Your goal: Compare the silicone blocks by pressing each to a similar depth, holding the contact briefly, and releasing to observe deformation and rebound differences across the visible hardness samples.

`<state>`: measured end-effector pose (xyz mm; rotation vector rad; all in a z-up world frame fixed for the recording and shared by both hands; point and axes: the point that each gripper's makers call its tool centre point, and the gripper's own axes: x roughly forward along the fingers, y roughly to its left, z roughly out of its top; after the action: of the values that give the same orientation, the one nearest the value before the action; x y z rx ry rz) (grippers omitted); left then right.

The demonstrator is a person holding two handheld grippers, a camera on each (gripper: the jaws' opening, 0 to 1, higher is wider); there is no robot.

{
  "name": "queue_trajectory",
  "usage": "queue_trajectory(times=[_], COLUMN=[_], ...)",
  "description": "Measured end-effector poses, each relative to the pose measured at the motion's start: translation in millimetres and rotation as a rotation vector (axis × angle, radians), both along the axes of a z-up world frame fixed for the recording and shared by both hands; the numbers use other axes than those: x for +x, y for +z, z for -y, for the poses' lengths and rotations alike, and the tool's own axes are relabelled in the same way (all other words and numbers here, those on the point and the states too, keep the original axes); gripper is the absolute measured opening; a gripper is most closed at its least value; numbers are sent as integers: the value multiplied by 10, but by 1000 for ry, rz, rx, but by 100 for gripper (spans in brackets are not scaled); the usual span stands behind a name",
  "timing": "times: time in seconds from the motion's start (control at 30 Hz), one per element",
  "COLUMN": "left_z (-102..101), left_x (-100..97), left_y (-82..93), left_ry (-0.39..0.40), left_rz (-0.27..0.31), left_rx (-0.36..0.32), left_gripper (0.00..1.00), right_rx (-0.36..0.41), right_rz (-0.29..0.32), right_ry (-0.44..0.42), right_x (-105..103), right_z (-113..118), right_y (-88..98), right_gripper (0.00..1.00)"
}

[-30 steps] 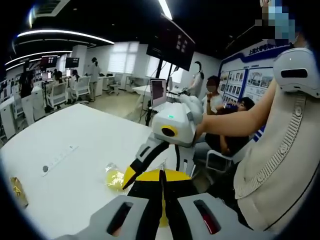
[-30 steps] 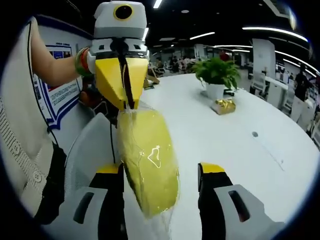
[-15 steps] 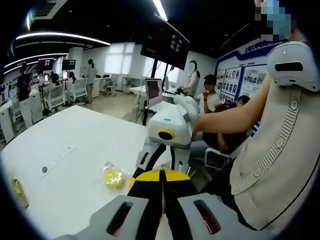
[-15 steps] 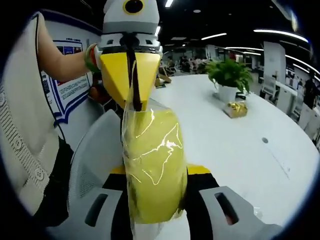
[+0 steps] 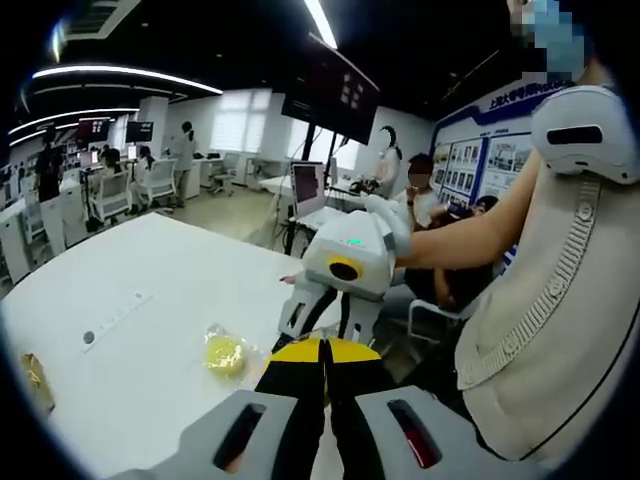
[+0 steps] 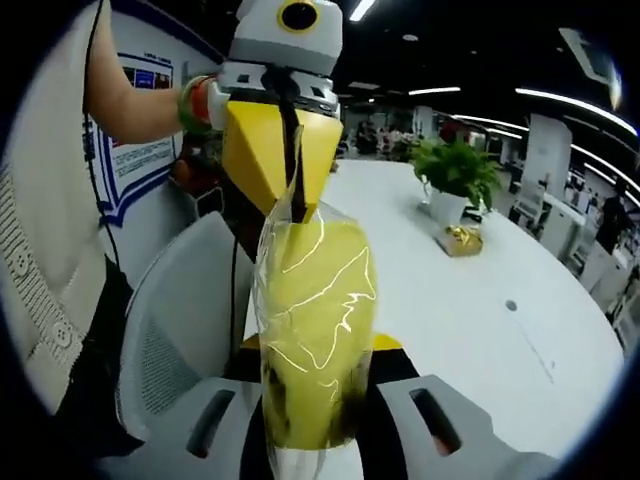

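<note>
Both grippers, left [image 6: 291,205] and right [image 6: 312,400], clamp the bagged block [image 6: 314,320]; another block [image 5: 224,353] lies beside them on the table [image 5: 150,300].

Colour rundown: the silicone block [image 6: 315,330] is pale yellow inside clear, shiny wrap. The left gripper [image 6: 279,160] above it has bright yellow jaws with black edges and a white-grey body. Beyond the block, the table [image 6: 450,300] is plain white, with a green plant [image 6: 455,168] in a white pot.
</note>
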<state>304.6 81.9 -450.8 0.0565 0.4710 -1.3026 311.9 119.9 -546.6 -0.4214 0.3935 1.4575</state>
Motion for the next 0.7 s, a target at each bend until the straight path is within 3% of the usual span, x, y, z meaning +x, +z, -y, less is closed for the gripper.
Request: queue_trajectory(times=[0.17,0.2,0.37,0.4,0.63,0.7], left_z=[-3,-2,-9,-10,-15,-18], left_x=[23,23,28,29,29,29], left_y=[-27,-35,-49,-50,-64,-69], left_ry=[9,9,14,15,17,18], left_rz=[2,0,-7,-6,-8,-11], left_rx=[12,14,14,14,13,12], left_gripper=[0,0,0,0,0,0], right_rx=[-29,-32,-42,-42,-45,-45], right_rz=[-25,0,-6,31,-6,13], right_ry=[-23,-26,-39,-50,-43,-41], right_x=[3,18,12,51,17,21], right_z=[20,18,24,23,19,17], right_y=[-42,-42,-47,-41,-63,-65], right_gripper=[13,13,11,10,9,9])
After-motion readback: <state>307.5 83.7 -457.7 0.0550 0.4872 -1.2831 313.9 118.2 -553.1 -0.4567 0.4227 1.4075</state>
